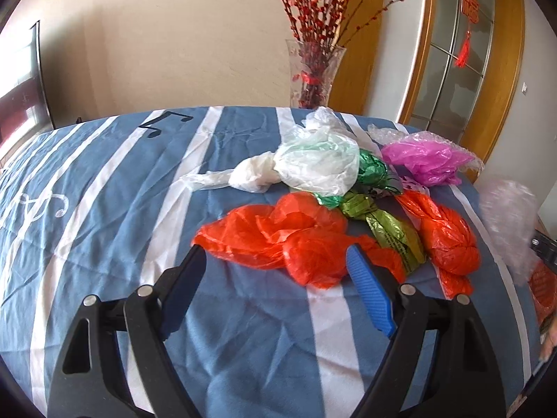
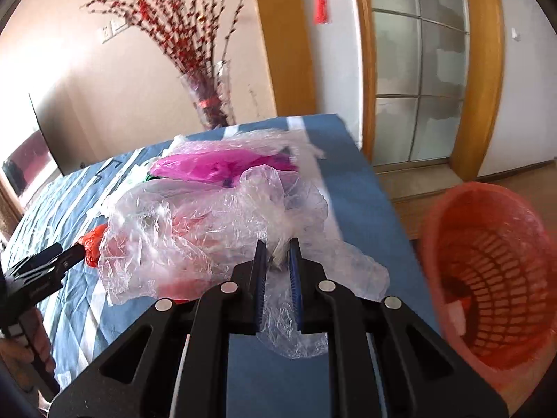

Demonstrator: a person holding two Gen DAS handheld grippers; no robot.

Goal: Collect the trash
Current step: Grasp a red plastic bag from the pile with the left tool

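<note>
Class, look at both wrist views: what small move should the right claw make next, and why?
Probably carry its load sideways until it hangs over the red mesh plastic basket. The right claw is shut on the crumpled clear plastic bag, lifted off the blue striped cloth, and the basket stands open beside the table. The left claw is open near the orange plastic bag.

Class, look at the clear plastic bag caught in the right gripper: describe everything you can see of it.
The clear plastic bag is thin, crinkled, see-through film, puffed and crumpled. The right gripper is shut on a gathered fold of it; loose film hangs below the jaws. It stretches leftward over the pile on the blue striped cloth, red plastic showing through it, with the magenta bag behind. In the left wrist view it is only a blurred pale shape at the right edge.
</note>
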